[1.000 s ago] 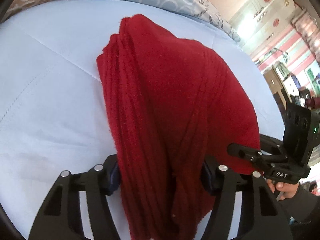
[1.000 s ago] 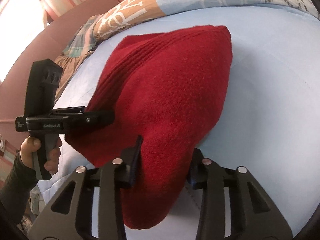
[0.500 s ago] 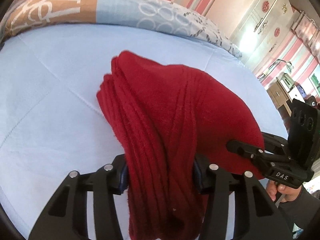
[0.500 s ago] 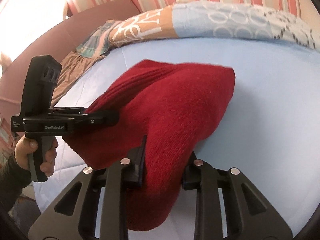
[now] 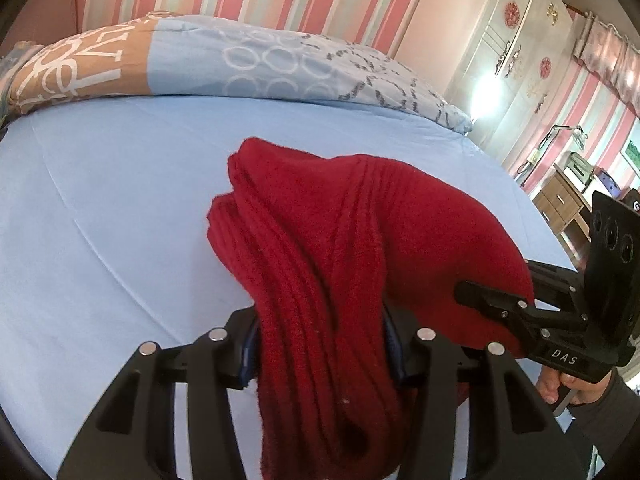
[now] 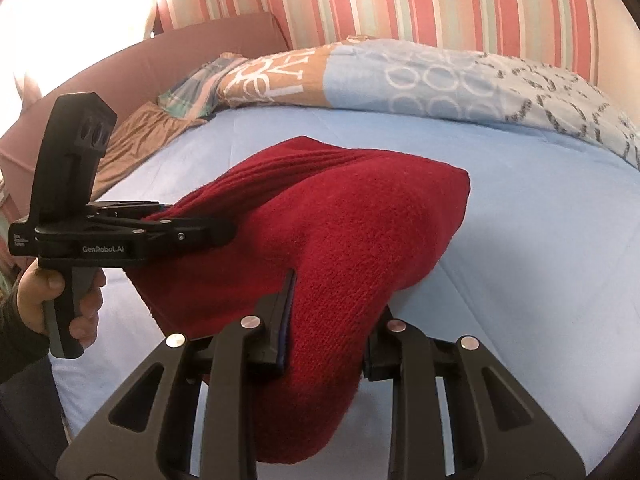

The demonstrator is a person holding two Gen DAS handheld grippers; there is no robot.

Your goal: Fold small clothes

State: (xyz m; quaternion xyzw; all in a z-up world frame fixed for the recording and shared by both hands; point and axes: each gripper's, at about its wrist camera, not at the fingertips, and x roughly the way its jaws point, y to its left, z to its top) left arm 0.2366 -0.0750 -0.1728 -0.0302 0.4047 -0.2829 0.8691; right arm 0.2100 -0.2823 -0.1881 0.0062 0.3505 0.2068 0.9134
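Gripping one red knit garment (image 5: 360,264) in both grippers: left gripper (image 5: 320,344) and right gripper (image 6: 328,336) clamped on bunched near ends, bulk hanging forward over the blue bedsheet (image 5: 100,208).

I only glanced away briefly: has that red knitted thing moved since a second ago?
Yes. The red garment has risen off the blue sheet, toward the patterned quilt.

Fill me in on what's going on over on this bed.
A person is folding a red knit garment on the light blue bed sheet, with a hand-held gripper in each hand. The left hand-held gripper and the right hand-held gripper each pinch a bunched part of it; both have just been closing. The near side is lifted; the far end seems to rest on the sheet.
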